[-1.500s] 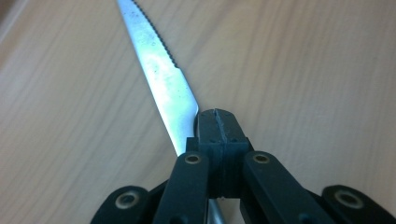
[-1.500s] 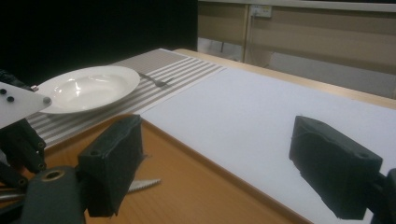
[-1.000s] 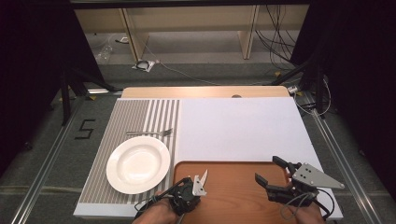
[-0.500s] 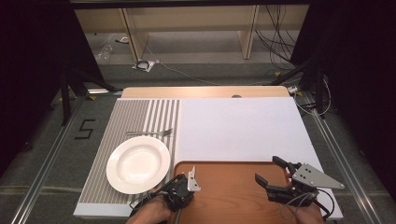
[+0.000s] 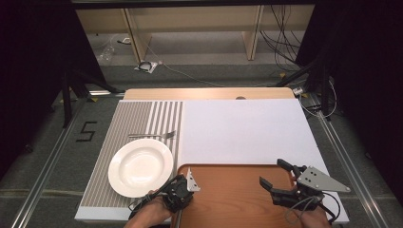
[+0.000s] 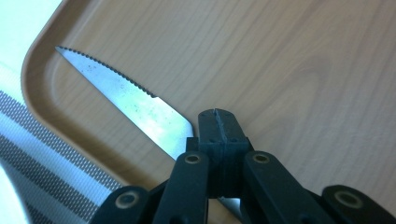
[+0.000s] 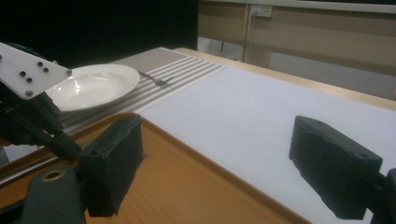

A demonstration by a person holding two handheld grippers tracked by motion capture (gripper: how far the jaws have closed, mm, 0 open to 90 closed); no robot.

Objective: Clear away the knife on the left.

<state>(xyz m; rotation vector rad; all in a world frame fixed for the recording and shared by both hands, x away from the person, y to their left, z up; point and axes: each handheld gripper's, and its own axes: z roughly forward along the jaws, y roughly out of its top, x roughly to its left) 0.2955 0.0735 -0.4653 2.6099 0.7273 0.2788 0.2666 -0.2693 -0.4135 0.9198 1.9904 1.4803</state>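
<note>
While clamped, the knife (image 6: 135, 100) juts beyond the left claw (image 6: 218, 122).

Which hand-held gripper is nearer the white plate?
Left. The left hand-held gripper is beside the white plate at the tray's left edge; the right hand-held gripper is across the tray.

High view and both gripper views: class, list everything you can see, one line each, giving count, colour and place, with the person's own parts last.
Tray: one, brown wood-grain, near edge of the table, centre.
Knife: one, silver with a serrated blade, over the tray's left corner, clamped in the left tool.
Plate: one, white, on the striped mat left of the tray.
Fork: one, silver, on the mat beyond the plate.
Striped mat: one, grey and white, left side of the table.
White sheet: one, centre and right.
Left tool: one, black, shut on the knife.
Right tool: one, black, open above the tray's right side.
</note>
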